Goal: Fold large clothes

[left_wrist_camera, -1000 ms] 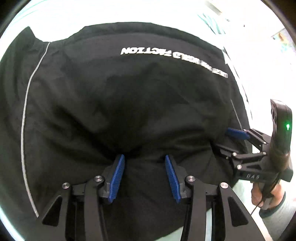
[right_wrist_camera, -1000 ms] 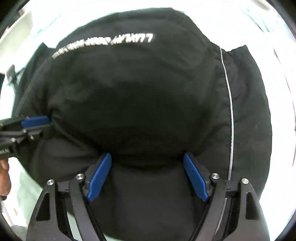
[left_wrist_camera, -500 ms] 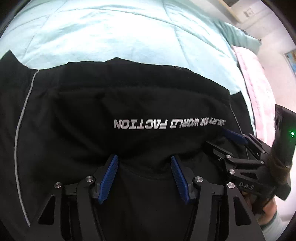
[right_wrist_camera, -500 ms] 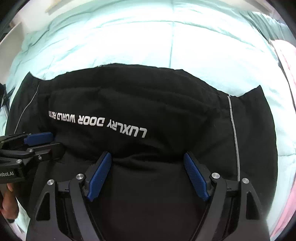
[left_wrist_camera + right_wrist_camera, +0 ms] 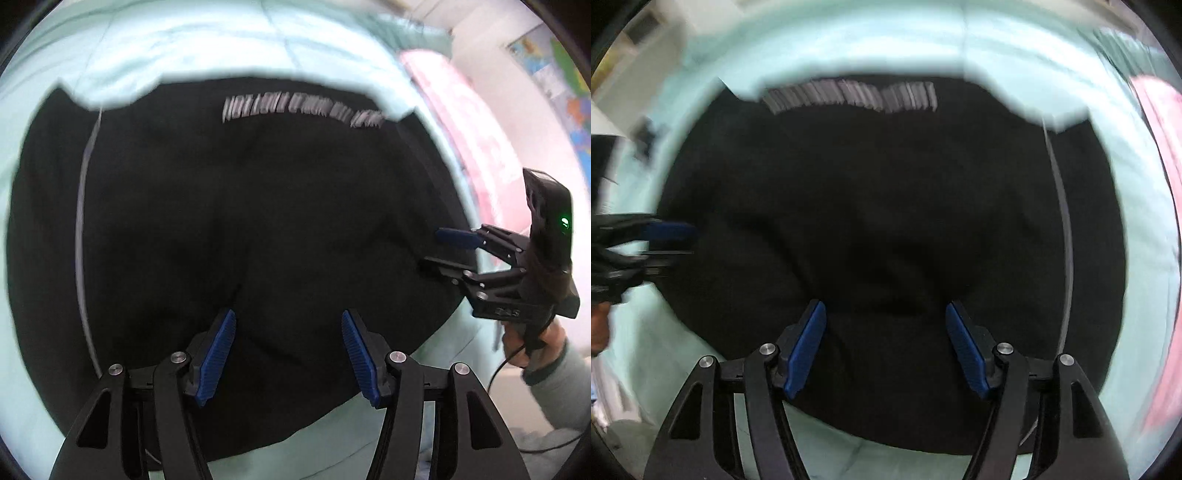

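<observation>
A black garment (image 5: 258,203) lies folded on the mint bed cover (image 5: 184,44), with blurred white lettering (image 5: 303,112) along its far edge and a thin grey piping line (image 5: 79,221) down its left side. My left gripper (image 5: 288,317) hovers over its near part, open, and no cloth is pinched. In the right wrist view the same garment (image 5: 886,184) fills the middle. My right gripper (image 5: 885,306) hangs over it with its jaws closing; only flat cloth lies beneath them. Each gripper shows in the other's view: the right gripper (image 5: 432,248) at the garment's right edge, the left gripper (image 5: 690,240) at its left edge.
The mint bed cover (image 5: 923,44) surrounds the garment on all sides. A pink blanket (image 5: 461,110) lies along the right of the bed. A coloured poster (image 5: 554,74) hangs on the wall behind it. A person's hand (image 5: 532,339) and grey sleeve hold the right gripper.
The lettered part of the garment came down towards the pads, then both grippers pulled back, so the lettering now lies far off. The left jaws widened and the right jaws narrowed.
</observation>
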{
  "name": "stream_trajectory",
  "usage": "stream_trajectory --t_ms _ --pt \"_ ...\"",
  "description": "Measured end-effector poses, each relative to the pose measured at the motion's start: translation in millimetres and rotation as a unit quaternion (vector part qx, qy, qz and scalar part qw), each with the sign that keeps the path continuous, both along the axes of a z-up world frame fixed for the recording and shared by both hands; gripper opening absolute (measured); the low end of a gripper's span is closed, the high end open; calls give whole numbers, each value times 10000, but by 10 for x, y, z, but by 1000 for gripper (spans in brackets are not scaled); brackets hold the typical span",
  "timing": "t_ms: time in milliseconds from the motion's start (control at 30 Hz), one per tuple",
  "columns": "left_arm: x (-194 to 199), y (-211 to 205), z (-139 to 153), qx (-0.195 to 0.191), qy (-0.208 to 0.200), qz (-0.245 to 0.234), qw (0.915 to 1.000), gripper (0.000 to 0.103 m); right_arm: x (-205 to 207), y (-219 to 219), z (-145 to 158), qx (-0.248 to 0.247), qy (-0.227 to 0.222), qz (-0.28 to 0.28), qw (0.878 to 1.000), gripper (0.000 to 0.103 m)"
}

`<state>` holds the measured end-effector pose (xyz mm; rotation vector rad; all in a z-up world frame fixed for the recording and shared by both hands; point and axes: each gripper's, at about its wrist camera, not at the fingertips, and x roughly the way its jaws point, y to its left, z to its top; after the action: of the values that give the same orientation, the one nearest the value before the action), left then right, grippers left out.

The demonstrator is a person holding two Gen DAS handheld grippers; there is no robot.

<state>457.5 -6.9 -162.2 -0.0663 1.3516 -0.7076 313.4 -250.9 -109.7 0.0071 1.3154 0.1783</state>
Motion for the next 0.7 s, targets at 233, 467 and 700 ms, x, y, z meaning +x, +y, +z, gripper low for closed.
stream_trajectory --t_ms 233,467,700 --pt "0 -297 -251 503 -302 389 9975 64 -103 157 -197 -226 -279 -172 9992 72" --pt "-130 -368 -170 258 -615 487 9966 64 -639 149 -95 -378 -767 -529 9949 76" --pt "-415 33 41 -449 -108 574 9973 64 -878 -56 99 423 -183 -833 9955 82"
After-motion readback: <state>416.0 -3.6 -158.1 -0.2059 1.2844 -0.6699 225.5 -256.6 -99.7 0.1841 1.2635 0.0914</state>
